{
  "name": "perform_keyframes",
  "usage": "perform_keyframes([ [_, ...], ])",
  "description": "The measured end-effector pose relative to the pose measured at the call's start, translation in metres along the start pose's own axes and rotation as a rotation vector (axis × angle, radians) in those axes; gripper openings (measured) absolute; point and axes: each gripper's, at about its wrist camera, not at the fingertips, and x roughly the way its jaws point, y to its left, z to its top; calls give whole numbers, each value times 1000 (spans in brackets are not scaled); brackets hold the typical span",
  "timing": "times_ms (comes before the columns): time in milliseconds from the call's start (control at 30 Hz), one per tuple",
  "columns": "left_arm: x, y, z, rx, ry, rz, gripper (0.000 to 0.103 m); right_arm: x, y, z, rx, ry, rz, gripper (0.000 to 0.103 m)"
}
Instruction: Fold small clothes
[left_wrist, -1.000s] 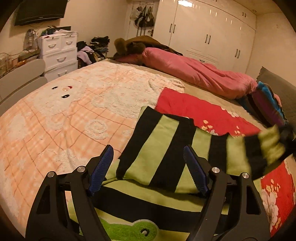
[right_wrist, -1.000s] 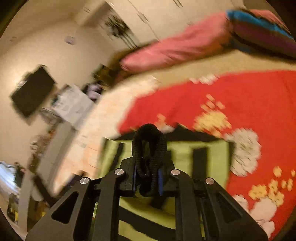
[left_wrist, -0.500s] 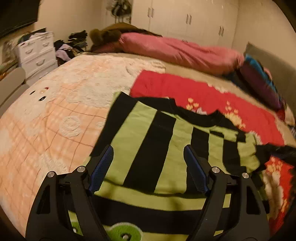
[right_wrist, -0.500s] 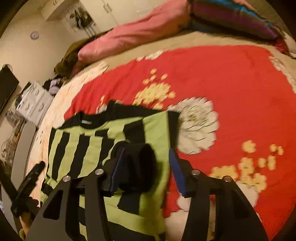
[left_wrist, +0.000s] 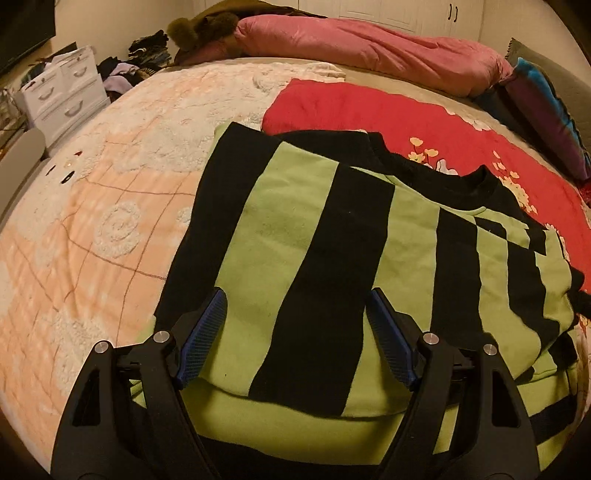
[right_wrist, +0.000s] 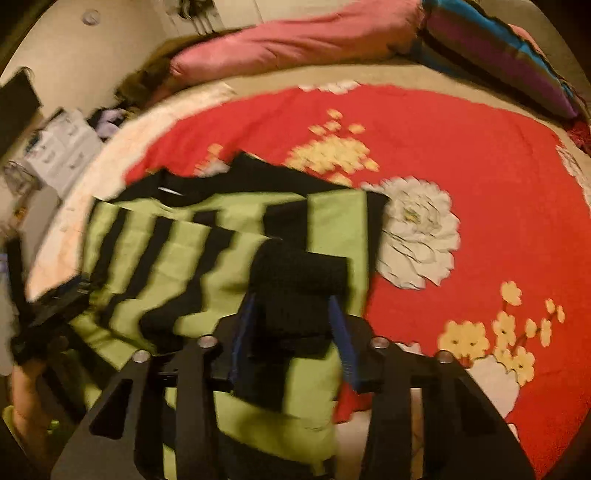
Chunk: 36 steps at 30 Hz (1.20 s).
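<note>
A lime-green and black striped sweater (left_wrist: 295, 221) lies on the bed with its sleeves folded in over the body. My left gripper (left_wrist: 295, 306) hovers low over its near half, open, with nothing between the blue pads. In the right wrist view the sweater (right_wrist: 184, 243) spreads to the left. Its black sleeve cuff (right_wrist: 299, 273) lies across the body, between the jaws of my right gripper (right_wrist: 291, 314). Those jaws are closing around the cuff, which looks loose and unsqueezed. My left gripper (right_wrist: 55, 295) and a hand (right_wrist: 26, 387) show blurred at the left edge.
The sweater rests partly on a red floral blanket (left_wrist: 406, 114) and partly on a peach fleece blanket (left_wrist: 92, 221). A pink duvet (left_wrist: 369, 48) and a striped pillow (left_wrist: 546, 103) lie along the far side. White drawers (left_wrist: 62, 92) stand beyond the bed at the left.
My right gripper came down and laid the sleeve across the sweater, and its tight grip on the cuff widened. My left gripper sank closer over the sweater, still open.
</note>
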Motion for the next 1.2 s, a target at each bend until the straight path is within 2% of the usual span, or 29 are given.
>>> perform_keyframes([
  [100,0,0,-1,1,-2,-4,71,10,-12,-6,50,24,14,36],
  [233,-3,3,2,-12,-13,-6,71,6,-9,-7,33,8,13,37],
  [367,-20,11,4,-44,-61,-10,71,-20,1,-6,5,-68,31,37],
  [467,-30,15,0,-55,-74,-23,71,-42,17,-5,-51,-142,20,44],
  [567,-41,14,-3,-37,-84,-40,74,-50,35,-6,-109,-170,68,44],
  [700,-36,1,-7,35,-49,-44,77,-32,53,-9,-150,-110,87,44],
  [833,-22,-6,-14,79,12,-20,77,4,53,-12,-128,5,32,44],
  [900,-17,-4,-16,66,26,-27,77,10,48,-13,-105,10,42,44],
  [1067,-22,4,-14,27,3,-39,77,5,44,-13,-78,-3,78,46],
  [1200,-33,5,-12,15,-33,-52,78,-11,43,-14,-56,-36,111,65],
])
